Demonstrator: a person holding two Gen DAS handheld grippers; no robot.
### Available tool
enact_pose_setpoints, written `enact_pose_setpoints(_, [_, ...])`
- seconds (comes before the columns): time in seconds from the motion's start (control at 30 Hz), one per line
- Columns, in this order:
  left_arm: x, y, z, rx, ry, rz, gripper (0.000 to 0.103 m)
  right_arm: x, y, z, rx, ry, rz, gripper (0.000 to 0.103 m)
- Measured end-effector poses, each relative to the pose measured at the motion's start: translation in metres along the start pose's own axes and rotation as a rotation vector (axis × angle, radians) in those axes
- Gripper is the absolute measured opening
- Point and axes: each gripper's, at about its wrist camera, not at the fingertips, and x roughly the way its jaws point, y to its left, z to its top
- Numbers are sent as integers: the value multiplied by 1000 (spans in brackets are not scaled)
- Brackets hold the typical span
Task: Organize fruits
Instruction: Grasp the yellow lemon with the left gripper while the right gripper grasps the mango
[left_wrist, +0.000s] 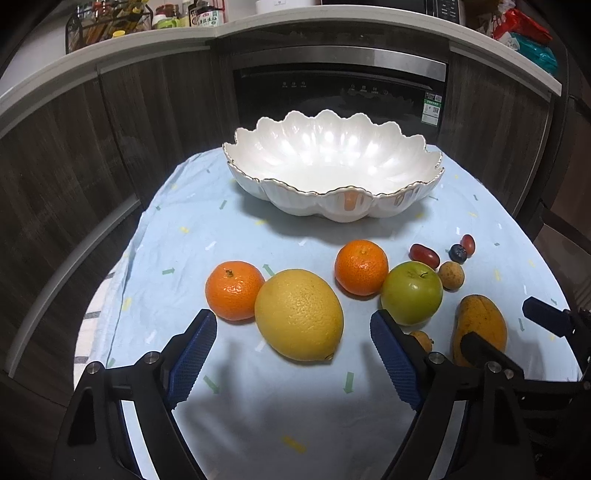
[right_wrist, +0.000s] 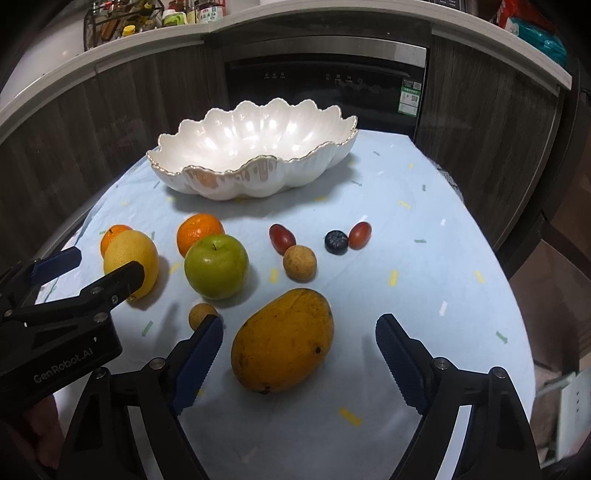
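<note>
Yellow lemon (left_wrist: 299, 314) hides one orange (right_wrist: 112, 236) (right view); left claw (left_wrist: 293, 354) spread, right claw (right_wrist: 299, 354) spread, both empty

Black gripper (left_wrist: 291, 332), ribbed blue pads (left_wrist: 192, 354), silver screws

Near edge of desk (right_wrist: 424, 424): bare cloth in front of both hand-held grippers, no fruit on it.
Left hand-held gripper (left_wrist: 293, 354): jaws spread wide; the lemon (left_wrist: 299, 314) lies just ahead between them, an orange (left_wrist: 233, 295) touching its left side.
Right hand-held gripper (right_wrist: 299, 356): jaws spread wide; the mango (right_wrist: 282, 339) fills much of the gap, a small brown fruit (right_wrist: 201, 314) just beside the left finger.
Middle band: green apple (right_wrist: 216, 266), second orange (right_wrist: 197, 236), grapes (right_wrist: 282, 236), blueberry (right_wrist: 336, 242) crowd it, some touching.
Right side of desk: open cloth past the mango.
Strip before bowl (right_wrist: 258, 181): a bare band between fruit and bowl.
Bowl: its open top is unobstructed.
Between grippers: the left hand-held gripper juts in near the lemon in the right wrist view.
</note>
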Motion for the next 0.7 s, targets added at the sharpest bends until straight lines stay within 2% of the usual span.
enact_pose_setpoints(0.2, [8,1,0,-13,17,-12,84,9,4,-1,-5,17,8,86])
enact_pose_setpoints(0.47, [19,0,2,-27,36,-24,80,19,-1,-2,21,48,9,80])
enact_pose_setpoints(0.7, [28,1,3,-40,66,-32,65,27,-2,-4,41,68,24,75])
